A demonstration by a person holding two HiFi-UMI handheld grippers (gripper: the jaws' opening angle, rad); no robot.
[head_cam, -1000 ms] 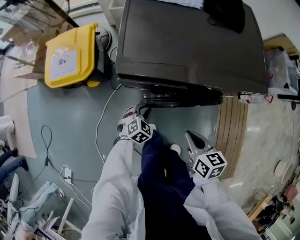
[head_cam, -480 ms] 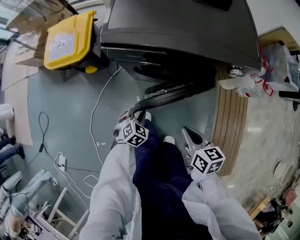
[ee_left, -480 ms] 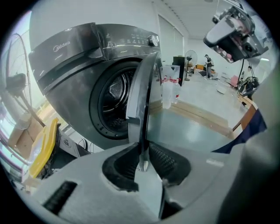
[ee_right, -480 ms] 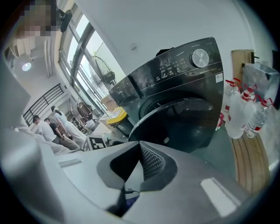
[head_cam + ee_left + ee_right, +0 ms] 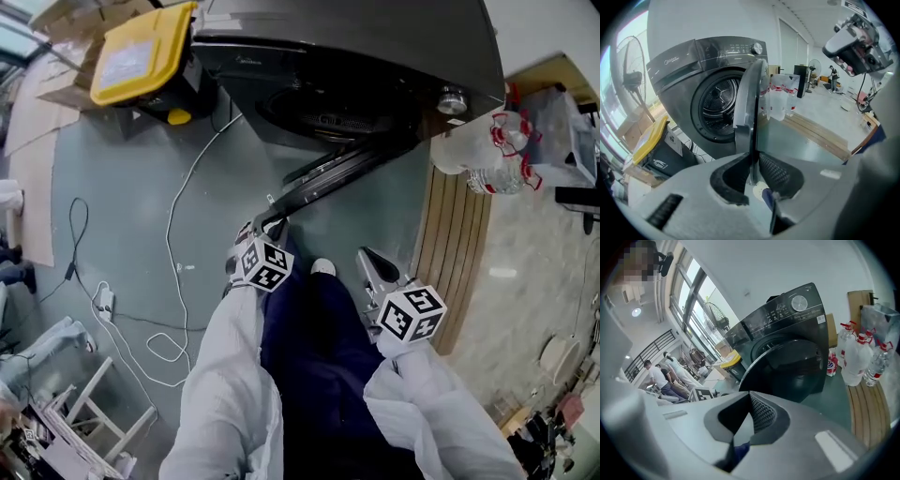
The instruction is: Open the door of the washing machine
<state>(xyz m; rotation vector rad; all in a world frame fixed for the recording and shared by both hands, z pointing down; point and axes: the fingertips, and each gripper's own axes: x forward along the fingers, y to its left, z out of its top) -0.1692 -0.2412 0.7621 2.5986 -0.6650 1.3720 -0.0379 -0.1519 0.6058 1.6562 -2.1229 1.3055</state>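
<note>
– Standing open is how your dark, round, glass-fronted door [image 5: 347,169] is. It is swung out from the front of the dark grey front-loading washing machine [image 5: 375,47], hinged on the side nearer the bottles, with its free edge towards you.

– And what has hold of that edge?

– Your left gripper [image 5: 270,223]. In the left gripper view the door's thin rim runs straight down between the two black pads [image 5: 776,171], and both press on it. Those jaws have just been closing. They stand narrow, with only the rim between them.

– And your other one?

– Your right gripper [image 5: 367,255] hangs off to the side over the grey-green floor [image 5: 122,206], apart from the door. Its jaws are together, pad against pad, with nothing in them.

– What lies around the machine?

– Beside the door you can see the ribbed steel drum [image 5: 717,101] through the machine's round mouth. Clear plastic water bottles [image 5: 487,155] with red markings stand just beside the machine's corner on the hinge side. They are at the far end of a pale wooden slatted board [image 5: 459,253] that runs along the floor on your right. On the other side, a black bin [image 5: 141,61] with a yellow lid sits next to the machine. A thin white cable [image 5: 171,239] trails from there across the floor on your left.
</note>
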